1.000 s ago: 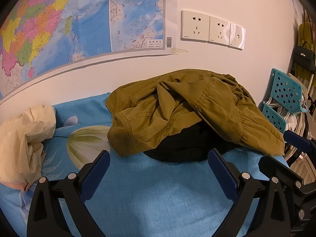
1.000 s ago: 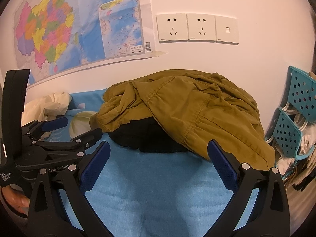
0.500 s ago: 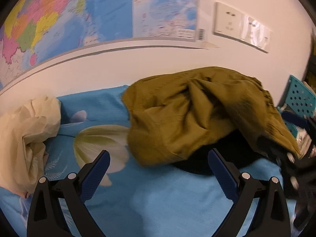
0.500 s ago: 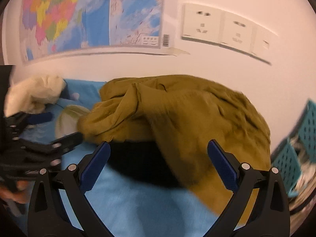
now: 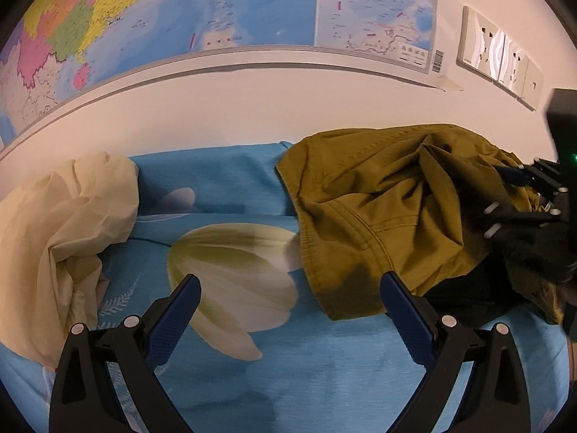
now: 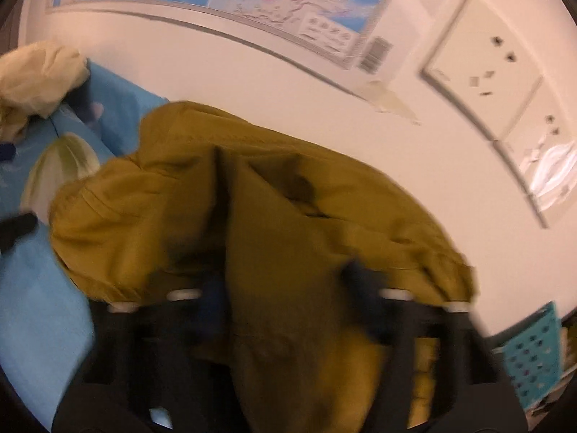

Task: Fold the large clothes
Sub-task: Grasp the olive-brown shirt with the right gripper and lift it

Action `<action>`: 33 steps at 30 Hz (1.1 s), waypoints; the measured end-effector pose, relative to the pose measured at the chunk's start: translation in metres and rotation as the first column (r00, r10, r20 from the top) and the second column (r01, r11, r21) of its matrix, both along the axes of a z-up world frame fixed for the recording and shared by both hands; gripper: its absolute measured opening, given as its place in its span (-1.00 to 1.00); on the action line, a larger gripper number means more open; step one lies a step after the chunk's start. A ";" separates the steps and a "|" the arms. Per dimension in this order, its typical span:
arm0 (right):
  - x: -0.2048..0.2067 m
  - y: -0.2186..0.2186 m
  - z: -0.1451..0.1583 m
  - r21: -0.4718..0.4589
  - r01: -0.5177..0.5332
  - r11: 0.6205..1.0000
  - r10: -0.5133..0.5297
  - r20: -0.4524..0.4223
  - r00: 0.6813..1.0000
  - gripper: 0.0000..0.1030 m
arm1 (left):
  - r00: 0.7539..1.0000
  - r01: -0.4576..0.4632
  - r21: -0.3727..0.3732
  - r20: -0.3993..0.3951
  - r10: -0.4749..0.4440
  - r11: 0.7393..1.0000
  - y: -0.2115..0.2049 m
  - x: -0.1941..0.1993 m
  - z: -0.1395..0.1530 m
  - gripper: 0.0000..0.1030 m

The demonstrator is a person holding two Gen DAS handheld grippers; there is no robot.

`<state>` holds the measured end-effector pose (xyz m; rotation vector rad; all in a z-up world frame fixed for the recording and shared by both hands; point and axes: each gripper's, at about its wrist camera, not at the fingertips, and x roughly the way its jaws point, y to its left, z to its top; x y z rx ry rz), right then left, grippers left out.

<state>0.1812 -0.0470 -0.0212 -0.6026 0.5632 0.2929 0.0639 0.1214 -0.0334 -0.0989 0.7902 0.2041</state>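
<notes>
Your right gripper (image 6: 288, 303) was closing into the olive garment (image 5: 378, 216) (blurred); left gripper (image 5: 288, 321) gaped beside it, needing a corner.

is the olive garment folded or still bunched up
Bunched, not folded: the olive garment lies in a crumpled heap with loose creases on the blue sheet, over something black.

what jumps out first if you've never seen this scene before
A crumpled olive-green garment heaped on the blue flowered bedsheet against the wall, with the right hand-held gripper closing, its cloth between the jaws. Above hangs a bright coloured map; a cream cloth lies bunched at the left.
</notes>
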 end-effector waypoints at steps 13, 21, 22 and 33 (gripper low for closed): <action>-0.099 -0.020 0.041 -0.095 -0.198 0.976 0.205 0.080 0.975 0.89 | 0.999 -0.045 0.012 -0.007 0.045 0.999 0.035 -0.001 -0.004 0.87; -0.077 0.071 -0.020 -0.550 -0.328 0.768 0.438 0.078 0.895 0.89 | 0.998 -0.052 0.011 -0.020 0.053 0.999 0.044 -0.004 -0.013 0.87; -0.071 0.077 -0.031 -0.600 -0.333 0.728 0.452 0.054 0.890 0.88 | 0.998 -0.055 0.016 -0.026 0.056 0.998 0.046 -0.004 -0.015 0.87; -0.087 -0.014 0.110 -0.021 -0.279 0.960 0.278 0.153 0.948 -0.89 | 0.999 -0.044 0.040 0.010 0.044 0.998 0.067 0.007 -0.009 0.87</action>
